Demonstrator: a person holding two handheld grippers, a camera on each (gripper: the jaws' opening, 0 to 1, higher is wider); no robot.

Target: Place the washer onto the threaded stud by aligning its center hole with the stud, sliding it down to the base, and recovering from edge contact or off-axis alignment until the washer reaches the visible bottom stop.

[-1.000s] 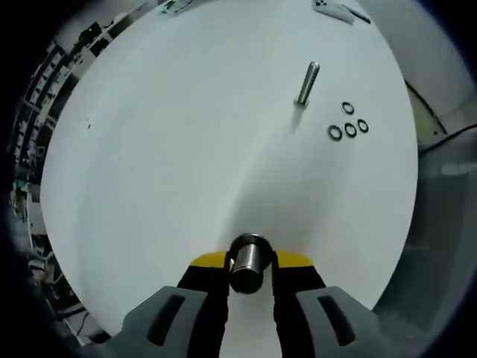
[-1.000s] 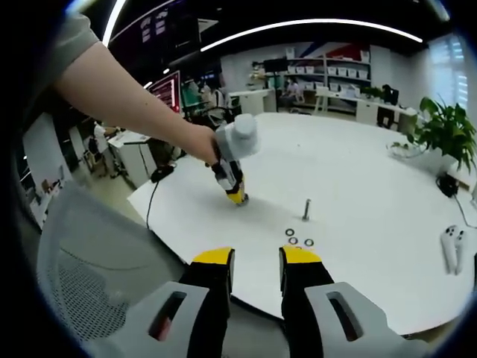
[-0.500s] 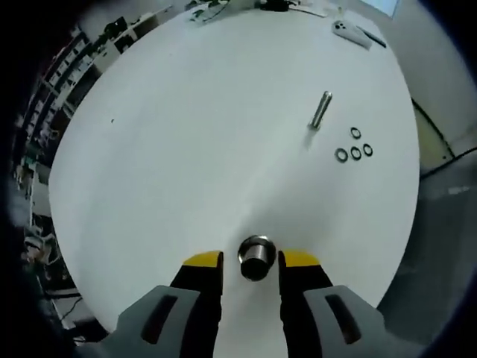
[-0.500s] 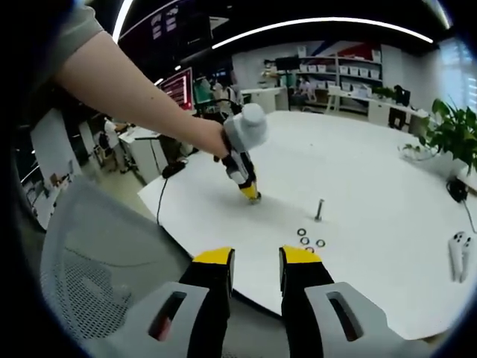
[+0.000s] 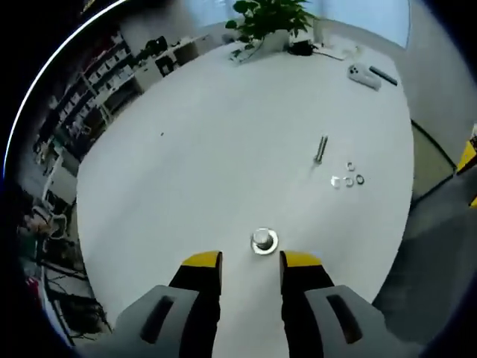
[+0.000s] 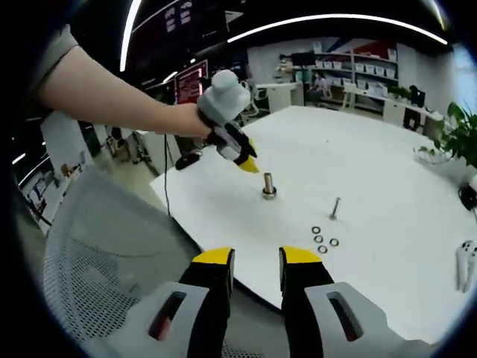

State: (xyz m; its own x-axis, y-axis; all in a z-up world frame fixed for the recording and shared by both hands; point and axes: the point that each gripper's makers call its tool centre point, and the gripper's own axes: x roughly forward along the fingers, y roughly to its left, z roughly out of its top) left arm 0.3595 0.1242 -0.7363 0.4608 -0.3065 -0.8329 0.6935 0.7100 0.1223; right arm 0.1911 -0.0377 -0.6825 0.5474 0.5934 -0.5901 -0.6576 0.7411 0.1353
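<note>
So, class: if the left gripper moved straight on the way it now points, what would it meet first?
Most likely the short metal stud with its wide base, standing on the white table just ahead of the open left gripper, roughly centred between its jaws. Depth is uncertain.

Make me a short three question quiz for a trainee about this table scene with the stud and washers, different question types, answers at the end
1. True or false: the left gripper is shut on the metal cylinder.
2. Multiple choice: where do the loose washers lie? A) threaded on the thin stud B) flat on the white table beside the stud C) between the right gripper's jaws
3. Fill in: the metal cylinder stands ____ on the table.

Key: 1 false, it stands free ahead of the open jaws. 2 B. 3 upright.
</note>
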